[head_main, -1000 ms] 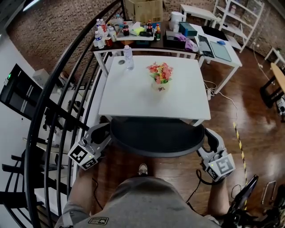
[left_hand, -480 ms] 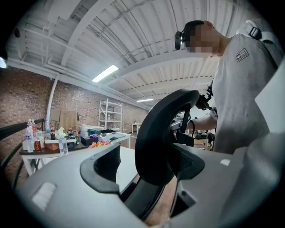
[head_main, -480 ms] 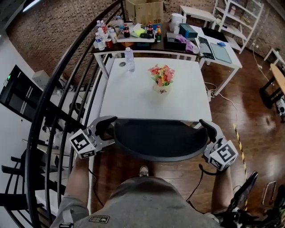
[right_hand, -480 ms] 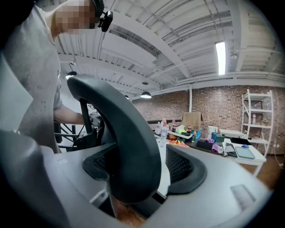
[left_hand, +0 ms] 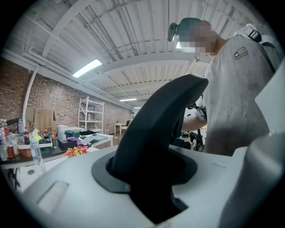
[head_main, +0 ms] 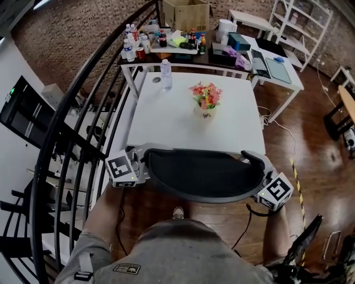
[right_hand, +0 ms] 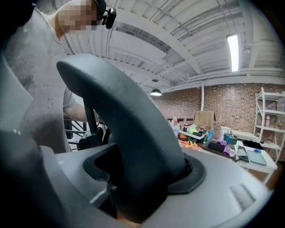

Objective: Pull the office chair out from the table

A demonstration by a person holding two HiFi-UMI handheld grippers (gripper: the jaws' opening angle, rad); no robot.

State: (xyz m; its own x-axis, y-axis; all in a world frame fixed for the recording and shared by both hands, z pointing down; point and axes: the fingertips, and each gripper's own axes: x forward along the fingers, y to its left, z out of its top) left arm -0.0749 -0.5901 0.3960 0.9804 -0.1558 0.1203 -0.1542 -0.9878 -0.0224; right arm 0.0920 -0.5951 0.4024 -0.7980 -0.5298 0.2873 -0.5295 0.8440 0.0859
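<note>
Not much here can be read. The marker cube (head_main: 122,169) on the left gripper (head_main: 143,158) and the matching cube (head_main: 275,191) on the right gripper (head_main: 255,167) show only black-and-white square patterns. The labels on the drink bottles (head_main: 133,44) crowding the far surface (head_main: 183,65) are too small to make out, the cardboard box (head_main: 186,10) shows no print I can read, and the patch (head_main: 123,269) on the person's grey shirt is a blur. The office chair (head_main: 202,173) sits tight against the near edge of the white surface (head_main: 166,125). Its dark mesh back lies between that edge and the person, who stands just behind it with a shoe (head_main: 177,212) showing below. On the white surface stand a pot of pink and orange flowers (head_main: 206,97) and, toward the far side, a clear water bottle (head_main: 166,74). Each gripper is at one end of the chair's back. The left fingers (left_hand: 156,133) have just been closing, but in the left gripper view the dark hooked one stands clear of the grey side opposite. They are apart, and the head view shows the left end of the rim between them. The right fingers (right_hand: 129,133) have just eased in slightly and stand wide apart. One hooks round the table side of the rim's right end, but I cannot tell whether it touches.
</note>
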